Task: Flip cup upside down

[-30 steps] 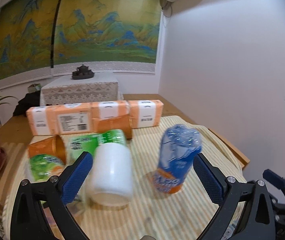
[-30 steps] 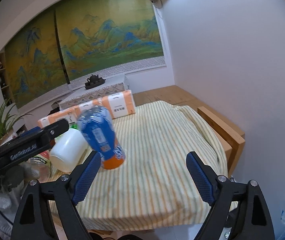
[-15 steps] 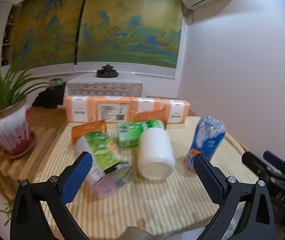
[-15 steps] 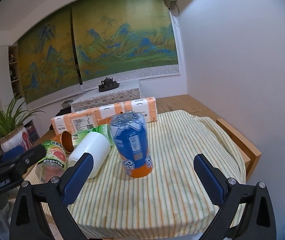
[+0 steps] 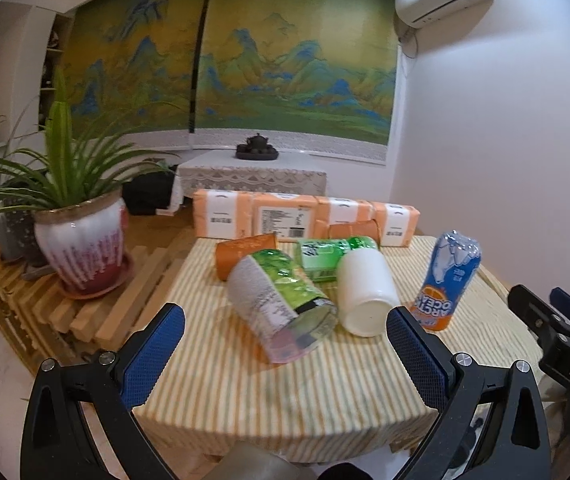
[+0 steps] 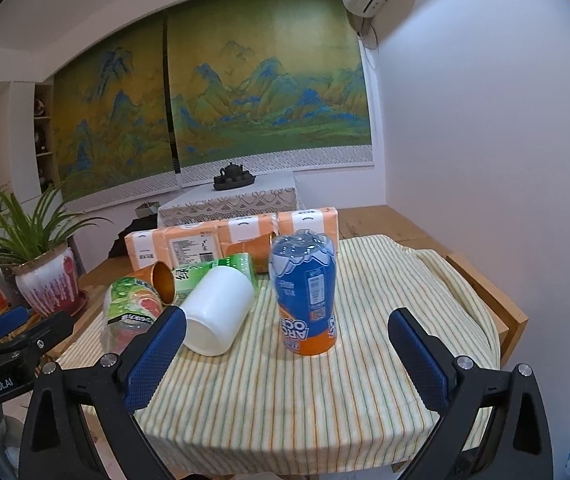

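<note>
Striped cloth (image 6: pixel 325 392) over a wooden table, yellow-green with thin orange lines. Blue and orange cup (image 6: pixel 305 296), printed label inverted, standing upside down on the cloth, right of centre, nearest the right gripper (image 6: pixel 285 364). White cup (image 6: pixel 217 312) on its side just left of it, open mouth facing the near edge. Green-labelled clear cup (image 5: pixel 285 304) on its side farther left, touching or nearly touching the white one. Orange cup (image 6: pixel 161 282) and green packet (image 6: pixel 213 270) lying behind these. Row of orange and white wrapped packs (image 6: pixel 229 236) along the far side of the table. Potted plant (image 5: pixel 81 240) on a slatted bench to the left. Right gripper: fingers spread wide, holding nothing, above the near table edge. Left gripper (image 5: pixel 285 360): fingers likewise spread wide and empty, near the left front of the table.
</note>
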`<state>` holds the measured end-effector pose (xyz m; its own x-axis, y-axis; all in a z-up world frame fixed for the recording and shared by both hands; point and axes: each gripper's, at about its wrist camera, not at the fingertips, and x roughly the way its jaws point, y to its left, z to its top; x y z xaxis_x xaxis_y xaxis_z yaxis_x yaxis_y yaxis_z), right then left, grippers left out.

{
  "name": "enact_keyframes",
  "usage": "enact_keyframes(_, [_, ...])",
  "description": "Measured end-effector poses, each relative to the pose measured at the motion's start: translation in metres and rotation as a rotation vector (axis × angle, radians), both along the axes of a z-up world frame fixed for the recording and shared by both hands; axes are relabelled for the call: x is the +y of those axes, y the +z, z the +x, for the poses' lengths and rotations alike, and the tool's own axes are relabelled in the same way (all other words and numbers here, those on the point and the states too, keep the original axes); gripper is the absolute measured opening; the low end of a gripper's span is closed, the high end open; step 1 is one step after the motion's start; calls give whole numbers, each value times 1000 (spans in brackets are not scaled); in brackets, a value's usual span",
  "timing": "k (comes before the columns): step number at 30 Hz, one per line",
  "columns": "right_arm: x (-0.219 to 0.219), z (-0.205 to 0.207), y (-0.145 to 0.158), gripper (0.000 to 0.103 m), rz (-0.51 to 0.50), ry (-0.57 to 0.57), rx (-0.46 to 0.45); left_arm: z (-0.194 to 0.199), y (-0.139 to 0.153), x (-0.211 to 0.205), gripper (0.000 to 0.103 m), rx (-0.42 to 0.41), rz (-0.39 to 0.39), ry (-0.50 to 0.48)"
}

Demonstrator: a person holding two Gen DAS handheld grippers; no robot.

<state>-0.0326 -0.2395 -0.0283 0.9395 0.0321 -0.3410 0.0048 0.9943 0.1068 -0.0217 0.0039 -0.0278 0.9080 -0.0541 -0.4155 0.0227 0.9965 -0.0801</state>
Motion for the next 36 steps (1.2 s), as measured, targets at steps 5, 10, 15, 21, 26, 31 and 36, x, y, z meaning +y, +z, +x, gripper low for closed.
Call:
enact_keyframes(5, [9, -11, 5, 101, -30, 3, -27, -8, 6, 4, 102, -23, 11, 21])
enact_keyframes(10, [14, -17, 8, 101, -50, 3, -47, -11, 10, 3, 102, -35, 17, 24])
enact_keyframes(15, [14, -17, 7, 101, -48, -1, -47, -9, 9, -2, 102, -33, 23, 15])
enact_keyframes(21, [11, -16, 6, 101, -38, -7, -45, -7, 9, -5, 102, -34, 23, 15])
enact_keyframes(26, [11, -16, 6, 101, -38, -7, -44, -6, 10, -4, 102, -38, 19, 19])
enact_keyframes(31, [11, -16, 6, 101, -38, -8, -44, -5, 9, -3, 102, -37, 20, 20])
enact_keyframes(36, [10, -16, 6, 101, -38, -8, -44, -5, 9, -3, 102, -42, 20, 19])
